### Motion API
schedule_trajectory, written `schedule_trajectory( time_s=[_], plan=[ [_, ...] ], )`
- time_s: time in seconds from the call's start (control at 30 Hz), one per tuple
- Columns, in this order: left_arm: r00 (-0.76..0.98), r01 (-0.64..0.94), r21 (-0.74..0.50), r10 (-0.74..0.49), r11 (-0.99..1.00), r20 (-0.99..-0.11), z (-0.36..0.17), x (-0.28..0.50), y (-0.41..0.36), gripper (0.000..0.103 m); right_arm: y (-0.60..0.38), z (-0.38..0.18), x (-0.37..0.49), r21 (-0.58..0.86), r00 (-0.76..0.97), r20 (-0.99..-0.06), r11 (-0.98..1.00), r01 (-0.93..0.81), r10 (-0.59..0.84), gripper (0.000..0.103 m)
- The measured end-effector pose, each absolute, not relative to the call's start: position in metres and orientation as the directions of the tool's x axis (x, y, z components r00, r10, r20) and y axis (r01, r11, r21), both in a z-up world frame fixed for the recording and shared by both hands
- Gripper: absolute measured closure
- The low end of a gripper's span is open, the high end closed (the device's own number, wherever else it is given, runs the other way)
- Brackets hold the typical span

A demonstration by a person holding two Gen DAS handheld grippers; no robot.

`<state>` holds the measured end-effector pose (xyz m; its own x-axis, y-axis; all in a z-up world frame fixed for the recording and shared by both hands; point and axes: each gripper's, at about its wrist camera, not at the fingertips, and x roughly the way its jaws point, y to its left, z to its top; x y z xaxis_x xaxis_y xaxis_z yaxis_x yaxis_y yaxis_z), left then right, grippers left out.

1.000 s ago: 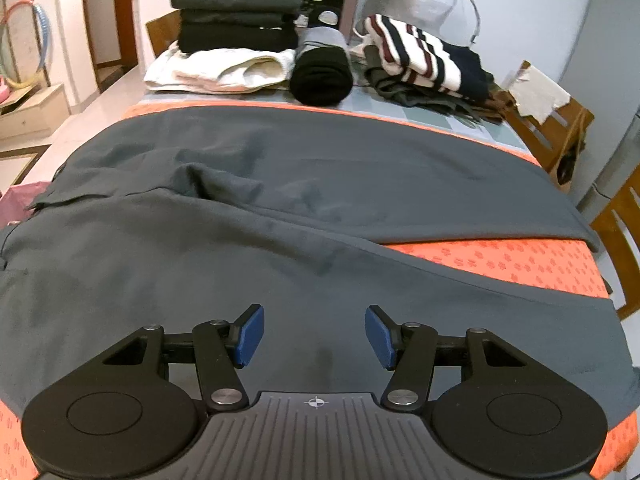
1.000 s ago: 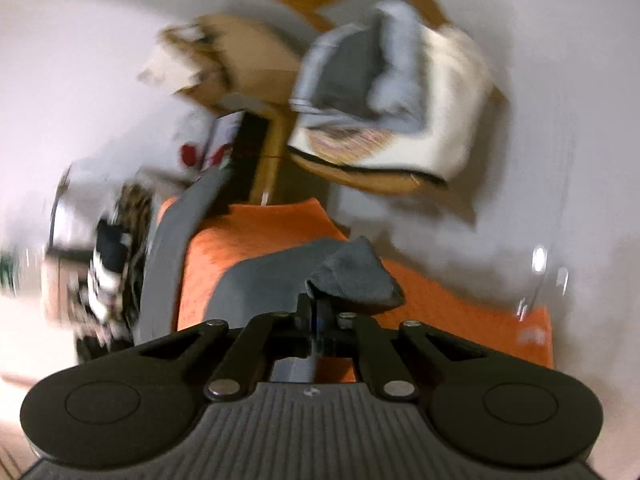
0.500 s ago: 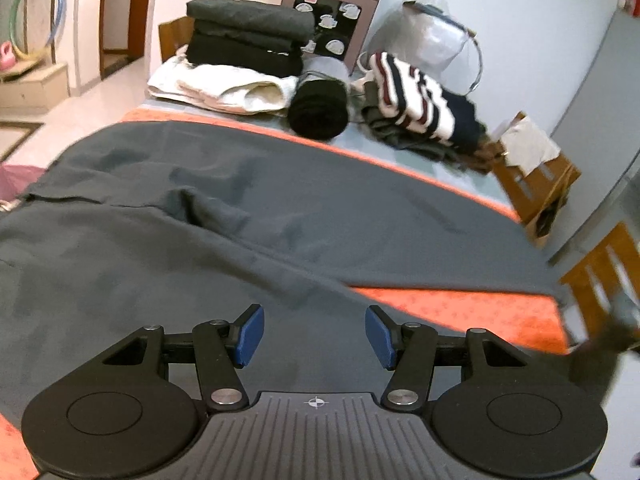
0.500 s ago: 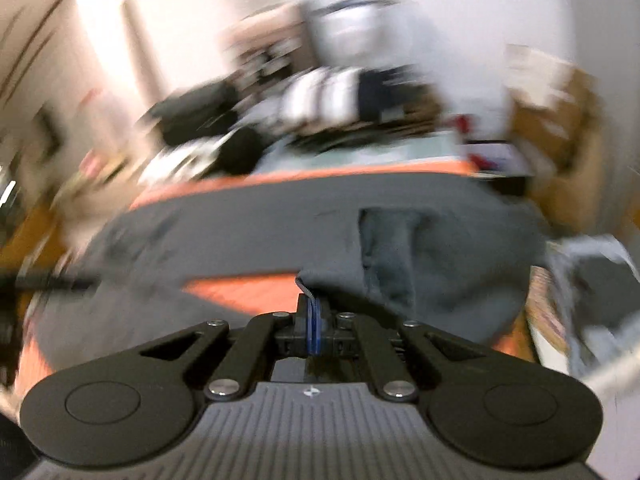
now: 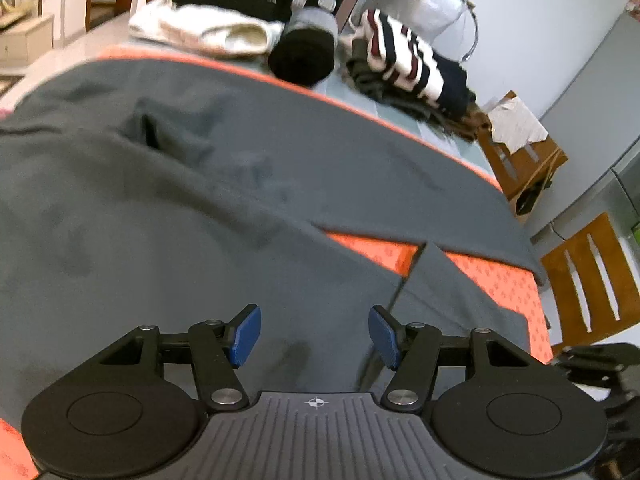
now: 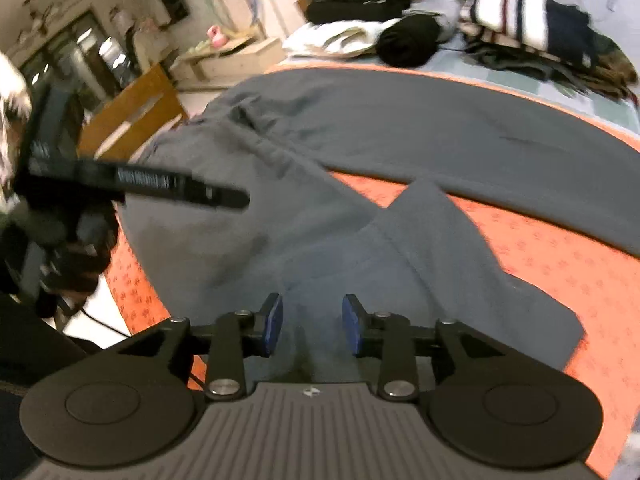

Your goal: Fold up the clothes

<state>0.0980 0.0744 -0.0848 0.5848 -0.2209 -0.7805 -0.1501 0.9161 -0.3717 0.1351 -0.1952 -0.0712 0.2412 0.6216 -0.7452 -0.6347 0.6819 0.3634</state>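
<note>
Dark grey trousers (image 5: 224, 184) lie spread across the orange patterned table cover (image 5: 504, 276). The near leg's end (image 5: 444, 292) is folded back over itself. My left gripper (image 5: 314, 336) hovers open over the near leg with nothing between its blue pads. In the right wrist view the same trousers (image 6: 420, 128) stretch across the cover (image 6: 552, 240), with the folded-back leg end (image 6: 432, 248) lying just ahead of my right gripper (image 6: 312, 324). That gripper is open and holds nothing. The other gripper's black body (image 6: 132, 180) shows at the left of this view.
At the far table edge lie folded dark clothes on a white garment (image 5: 208, 28), a black roll (image 5: 304, 56) and a striped sweater (image 5: 412, 64). Wooden chairs (image 5: 592, 280) stand at the right. Another wooden chair (image 6: 132, 116) stands at the left end.
My right gripper swung round with the leg end, laid it back over the trousers, and opened. The left gripper stayed open and shifted slightly right and closer to the cloth.
</note>
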Motion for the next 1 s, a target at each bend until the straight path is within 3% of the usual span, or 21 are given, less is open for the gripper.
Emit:
schedule_trajectory(
  time_s=[0.4,0.47,0.5,0.53,0.57,0.77,1.0],
  plan=[
    [0.469,0.005,-0.443,-0.393,0.896,-0.791,-0.116,0.122,0.024,0.042,-0.285,-0.080,0.130,0.348,0.372,-0.787,0.852,-0.391,0.492,0.063],
    [0.455,0.030,-0.445,-0.409,0.895,-0.791,-0.120,0.122,0.019,0.052,-0.290,-0.084,0.129,0.341,0.382,-0.793,0.865,-0.368,0.475,0.063],
    [0.448,0.042,-0.443,-0.413,0.895,-0.793,-0.122,0.121,0.016,0.063,-0.292,-0.084,0.128,0.337,0.386,-0.795,0.870,-0.360,0.468,0.061],
    [0.440,0.053,-0.442,-0.418,0.896,-0.795,-0.124,0.121,0.014,0.083,-0.293,-0.085,0.127,0.334,0.389,-0.797,0.874,-0.354,0.462,0.059],
    [0.441,0.056,-0.422,-0.402,0.905,-0.803,-0.125,0.119,0.014,0.090,-0.294,-0.086,0.127,0.333,0.389,-0.798,0.875,-0.352,0.460,0.058],
    [0.521,0.010,-0.360,-0.312,0.933,-0.795,-0.108,0.097,0.039,0.095,-0.280,-0.090,0.133,0.325,0.371,-0.808,0.872,-0.366,0.457,0.055],
    [0.543,-0.156,-0.309,-0.180,0.938,-0.820,-0.093,0.063,0.100,0.095,-0.241,-0.096,0.146,0.341,0.303,-0.811,0.826,-0.450,0.500,0.055]
  ],
)
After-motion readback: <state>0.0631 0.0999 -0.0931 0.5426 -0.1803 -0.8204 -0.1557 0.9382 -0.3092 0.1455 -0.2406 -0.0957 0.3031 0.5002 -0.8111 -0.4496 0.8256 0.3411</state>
